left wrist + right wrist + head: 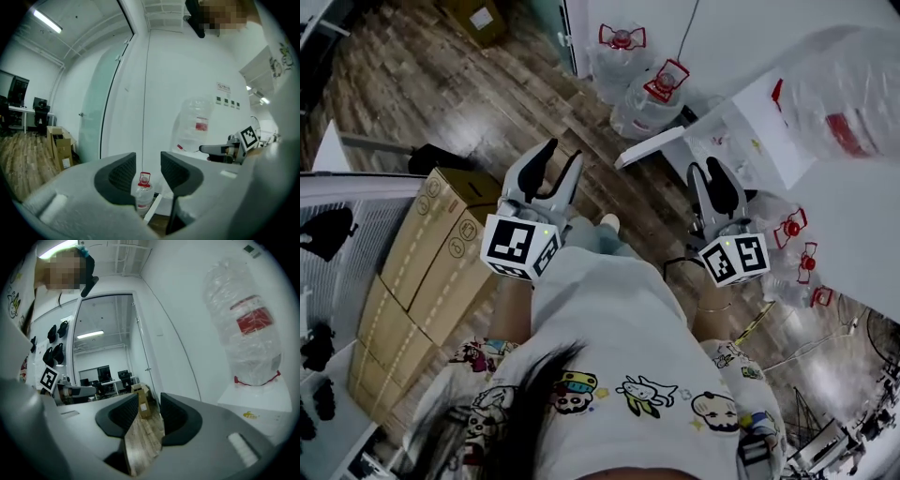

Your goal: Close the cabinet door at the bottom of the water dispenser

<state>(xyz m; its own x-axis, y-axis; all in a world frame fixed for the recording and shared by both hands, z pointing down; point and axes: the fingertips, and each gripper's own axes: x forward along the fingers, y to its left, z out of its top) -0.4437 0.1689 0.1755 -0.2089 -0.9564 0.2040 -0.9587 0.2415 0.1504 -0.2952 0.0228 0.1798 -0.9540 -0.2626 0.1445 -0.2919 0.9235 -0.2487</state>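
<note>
The white water dispenser (769, 131) stands at the right with a clear bottle (844, 89) on top. Its bottom cabinet door (649, 145) sticks out open over the wood floor. My left gripper (564, 155) is open and empty, held in the air left of the door's free edge. My right gripper (705, 169) is also open and empty, just in front of the dispenser. In the left gripper view the left gripper (148, 161) frames a floor bottle (143, 188) and the door edge (152, 209). In the right gripper view the right gripper (150, 401) frames floor and a box (143, 405); the dispenser bottle (248, 333) rises at right.
Two full water bottles (623, 56) (656, 98) stand by the wall beyond the door. More bottles (797, 253) lie right of the dispenser. Stacked cardboard boxes (422, 272) sit at left. A glass door (96, 112) is in the wall; desks with monitors (105, 376) show far back.
</note>
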